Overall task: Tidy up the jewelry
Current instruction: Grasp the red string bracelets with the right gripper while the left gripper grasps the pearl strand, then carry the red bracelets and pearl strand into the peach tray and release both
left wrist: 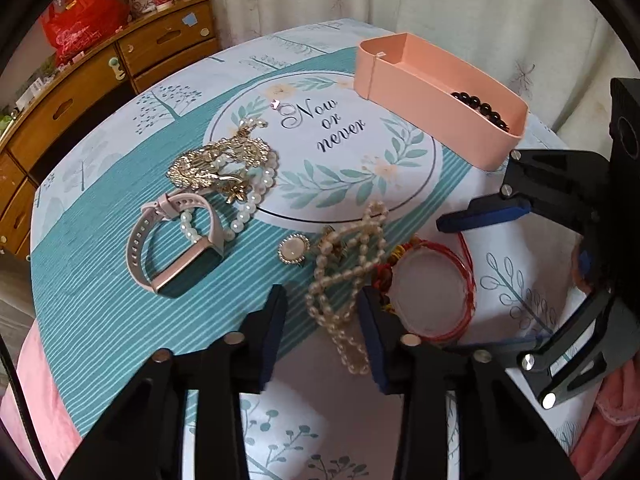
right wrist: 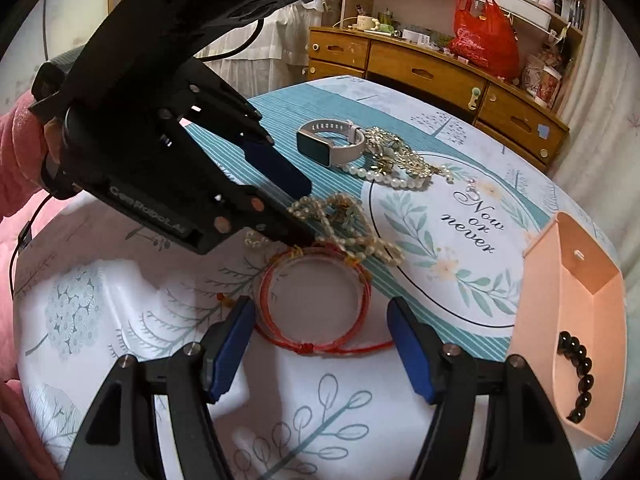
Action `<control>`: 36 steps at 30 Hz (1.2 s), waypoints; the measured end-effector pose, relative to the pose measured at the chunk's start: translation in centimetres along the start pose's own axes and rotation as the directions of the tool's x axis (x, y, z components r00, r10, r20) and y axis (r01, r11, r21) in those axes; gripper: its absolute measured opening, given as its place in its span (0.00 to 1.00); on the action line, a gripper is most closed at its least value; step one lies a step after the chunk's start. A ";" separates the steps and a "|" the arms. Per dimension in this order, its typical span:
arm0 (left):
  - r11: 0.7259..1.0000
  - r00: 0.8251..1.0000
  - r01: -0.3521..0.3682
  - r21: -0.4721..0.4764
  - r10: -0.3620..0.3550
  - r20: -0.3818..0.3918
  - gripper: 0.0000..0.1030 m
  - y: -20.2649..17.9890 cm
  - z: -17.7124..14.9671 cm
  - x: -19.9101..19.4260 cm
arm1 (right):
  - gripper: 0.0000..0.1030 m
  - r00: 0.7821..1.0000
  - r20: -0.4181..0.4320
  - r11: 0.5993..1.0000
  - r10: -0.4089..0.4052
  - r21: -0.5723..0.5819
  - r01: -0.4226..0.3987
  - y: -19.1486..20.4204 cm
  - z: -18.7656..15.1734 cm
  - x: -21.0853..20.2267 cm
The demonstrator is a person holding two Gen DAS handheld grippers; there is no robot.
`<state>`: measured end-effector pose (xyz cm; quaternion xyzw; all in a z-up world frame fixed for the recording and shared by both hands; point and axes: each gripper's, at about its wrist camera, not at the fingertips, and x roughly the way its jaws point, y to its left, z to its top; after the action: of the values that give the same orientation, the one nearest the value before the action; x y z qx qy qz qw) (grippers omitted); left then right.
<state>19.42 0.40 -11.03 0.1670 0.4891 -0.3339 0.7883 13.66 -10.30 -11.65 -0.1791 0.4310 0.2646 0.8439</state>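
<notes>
1. The left tool [left wrist: 322, 320] stood released, its blue-padded fingers spread to either side of a cream bead necklace [left wrist: 348, 272] that lay looped on the desk [left wrist: 92, 300]; whether the pads touched the beads could not be told.
2. The right tool [right wrist: 320, 344] was also released, its fingers wide apart on either side of a red cord bracelet [right wrist: 316, 304] lying flat on the desk, with nothing between the pads but that ring of cord.
3. In the right wrist view the left tool reached in from the upper left, its lower finger coming down at the spot where the cream bead necklace met the red cord bracelet.
4. A pink tray [left wrist: 436, 100] sat at the far right of the desk, and a dark bead bracelet [left wrist: 482, 110] lay inside it at one end.
5. A pink watch [left wrist: 176, 244] rested on the teal striped part of the cloth, its strap closed in a loop.
6. Just beyond the watch lay a gold ornament [left wrist: 220, 164] tangled with a white pearl strand [left wrist: 248, 204].
7. A round gold-rimmed brooch [left wrist: 293, 249] sat just beside the cream bead necklace.
8. A small ring [left wrist: 280, 106] lay near the printed words "Now or never".
9. A wooden cabinet [right wrist: 440, 68] with a red bag [right wrist: 484, 36] on it stood behind the desk.
</notes>
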 end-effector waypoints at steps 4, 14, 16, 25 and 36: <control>0.998 1.000 0.007 -0.060 -0.007 0.006 0.17 0.8 0.1 0.0 | 0.62 0.999 -0.009 0.997 0.038 0.066 -0.037 -0.8 0.2 0.4; 0.969 1.000 0.023 -0.245 -0.026 -0.008 0.04 1.3 0.0 -0.2 | 0.56 0.999 -0.031 0.995 0.024 0.097 -0.020 -0.8 0.2 0.0; 0.963 0.999 0.028 -0.268 -0.031 -0.008 0.03 1.3 0.1 -0.6 | 0.56 0.999 -0.037 0.992 0.034 0.123 -0.029 -1.0 0.0 -0.2; 0.967 1.000 0.009 -0.256 -0.009 0.003 0.03 -0.2 0.7 -3.3 | 0.56 0.993 -0.073 0.972 0.092 0.224 -0.074 -1.9 -1.2 -1.6; 0.970 0.998 0.007 -0.244 0.009 0.064 0.03 -2.7 2.3 -8.9 | 0.56 0.986 -0.063 0.946 0.152 0.299 -0.127 -2.6 -1.3 -5.5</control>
<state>16.46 0.32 -1.96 0.0579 0.5006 -0.2761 0.8184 11.74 -14.61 -7.68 -0.0320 0.5128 0.2488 0.8211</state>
